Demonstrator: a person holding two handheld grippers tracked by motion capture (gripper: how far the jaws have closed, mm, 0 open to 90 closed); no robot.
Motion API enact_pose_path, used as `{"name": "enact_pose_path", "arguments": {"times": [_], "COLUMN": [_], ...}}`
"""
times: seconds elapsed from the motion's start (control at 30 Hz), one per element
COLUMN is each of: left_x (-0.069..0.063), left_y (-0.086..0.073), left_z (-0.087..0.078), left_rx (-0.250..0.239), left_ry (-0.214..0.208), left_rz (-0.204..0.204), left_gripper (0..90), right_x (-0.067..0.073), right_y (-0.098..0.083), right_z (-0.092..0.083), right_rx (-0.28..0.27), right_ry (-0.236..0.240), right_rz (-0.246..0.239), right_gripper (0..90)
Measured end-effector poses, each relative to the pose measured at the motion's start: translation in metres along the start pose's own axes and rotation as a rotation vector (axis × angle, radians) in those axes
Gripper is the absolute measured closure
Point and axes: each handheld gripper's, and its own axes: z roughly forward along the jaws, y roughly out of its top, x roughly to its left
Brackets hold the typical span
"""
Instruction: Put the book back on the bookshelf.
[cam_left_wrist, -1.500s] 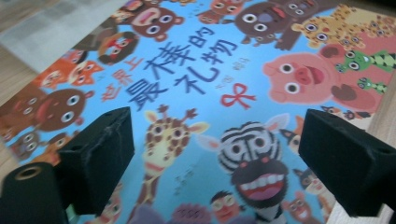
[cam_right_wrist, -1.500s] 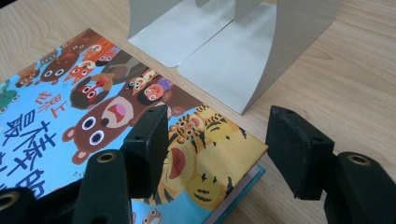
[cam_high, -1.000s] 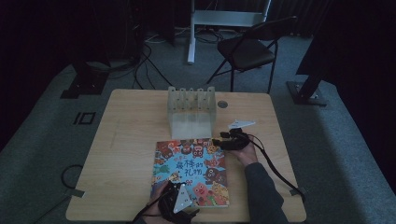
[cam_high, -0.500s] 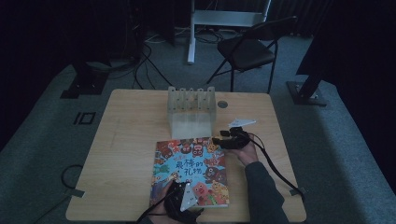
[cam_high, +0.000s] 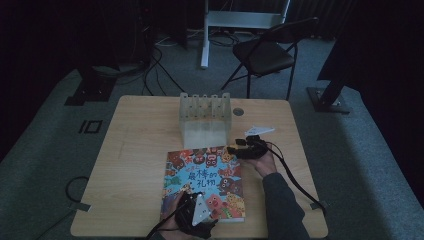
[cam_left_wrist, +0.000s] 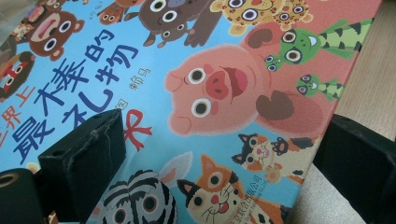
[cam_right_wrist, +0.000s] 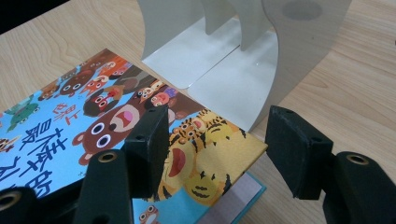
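Observation:
A picture book (cam_high: 205, 175) with cartoon animals on its cover lies flat near the table's front edge. My left gripper (cam_high: 189, 196) rests over the book's near edge. In the left gripper view its jaws (cam_left_wrist: 219, 172) stand wide apart over the cover (cam_left_wrist: 210, 84), one over the print and one past the book's edge. My right gripper (cam_high: 233, 148) sits at the book's far right corner. In the right gripper view it is open (cam_right_wrist: 217, 149). The cover's tiger corner (cam_right_wrist: 219, 154) lies between the jaws, slightly raised above the pages below, and the right jaw stays apart from it.
A pale upright book rack (cam_high: 204, 120) (cam_right_wrist: 233, 70) with several dividers stands just behind the book. The wooden table (cam_high: 135, 150) has a small round hole cap (cam_high: 238, 112) beside the rack. A folding chair (cam_high: 265, 52) and cables lie beyond the table.

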Motion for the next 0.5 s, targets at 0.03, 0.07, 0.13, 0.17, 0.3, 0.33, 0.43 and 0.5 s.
{"name": "enact_pose_path", "arguments": {"times": [0.03,0.07,0.13,0.17,0.3,0.33,0.43,0.5], "left_x": [0.0002,0.0,-0.0005,-0.0008,-0.0012,-0.0013,-0.0007,-0.0003], "left_y": [0.0002,0.0005,0.0008,0.0008,0.0014,0.0014,0.0014,0.0018], "left_z": [-0.001,-0.0018,-0.002,-0.0028,-0.0054,-0.0055,-0.0071,-0.0083], "left_rx": [-0.005,-0.008,-0.011,-0.019,-0.025,-0.026,-0.035,-0.037], "left_ry": [0.003,0.004,0.008,0.014,0.019,0.017,0.016,0.015], "left_rz": [0.0,0.001,0.004,0.006,0.015,0.015,0.014,0.012], "left_gripper": [4.7,4.8,4.9,4.9,5.3,5.6,5.9,6.0], "right_x": [0.0001,0.0,-0.0003,-0.0005,-0.0002,0.0013,0.0039,0.0048], "right_y": [0.0003,0.0005,0.0006,0.0004,-0.0023,-0.0025,-0.0021,-0.002], "right_z": [-0.0004,-0.0006,-0.0005,-0.0001,0.0037,0.0039,0.0014,0.0002], "right_rx": [-0.003,-0.006,-0.005,-0.002,0.023,0.022,0.02,0.024], "right_ry": [0.003,0.005,0.008,0.007,-0.013,-0.005,0.004,0.003], "right_rz": [0.002,0.003,0.004,0.003,0.003,0.006,0.01,0.014], "right_gripper": [39.8,39.8,39.1,37.8,31.4,30.5,29.9,29.8]}}
